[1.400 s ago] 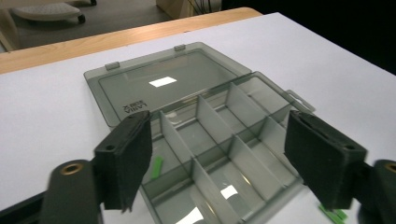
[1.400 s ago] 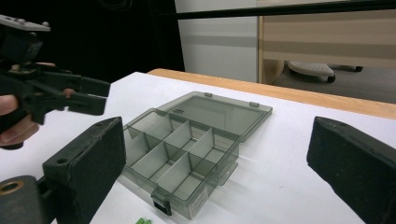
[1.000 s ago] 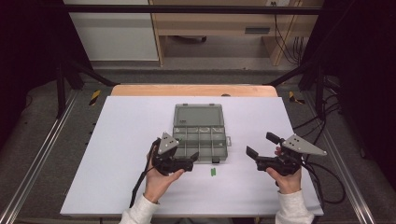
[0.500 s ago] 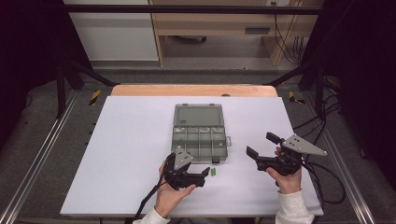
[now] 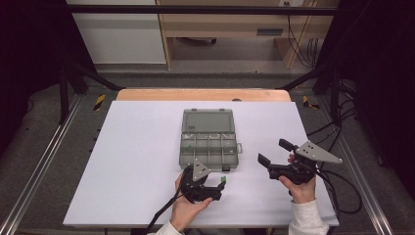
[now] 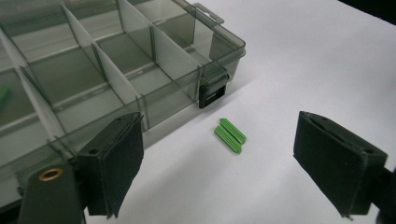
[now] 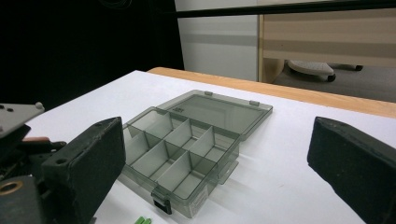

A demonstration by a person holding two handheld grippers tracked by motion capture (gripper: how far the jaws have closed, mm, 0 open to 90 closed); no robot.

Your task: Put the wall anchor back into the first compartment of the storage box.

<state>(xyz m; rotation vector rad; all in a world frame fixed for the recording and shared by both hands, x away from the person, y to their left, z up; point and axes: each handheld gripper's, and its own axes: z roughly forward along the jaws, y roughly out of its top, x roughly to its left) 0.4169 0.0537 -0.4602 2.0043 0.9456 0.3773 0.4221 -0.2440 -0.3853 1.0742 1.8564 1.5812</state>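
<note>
Black jaws wide apart on left gripper, framing green piece, untouched.

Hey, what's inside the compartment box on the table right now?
The open organizer box shows mostly bare compartments. A bit of green sits in one compartment at the left gripper view's edge, cut off by the frame. The near-left compartments are partly hidden behind the left gripper.

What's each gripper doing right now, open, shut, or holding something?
Left gripper: open, holding nothing, jaws either side of the green piece on the table.
Right gripper: open, holding nothing, facing the compartment box.
</note>
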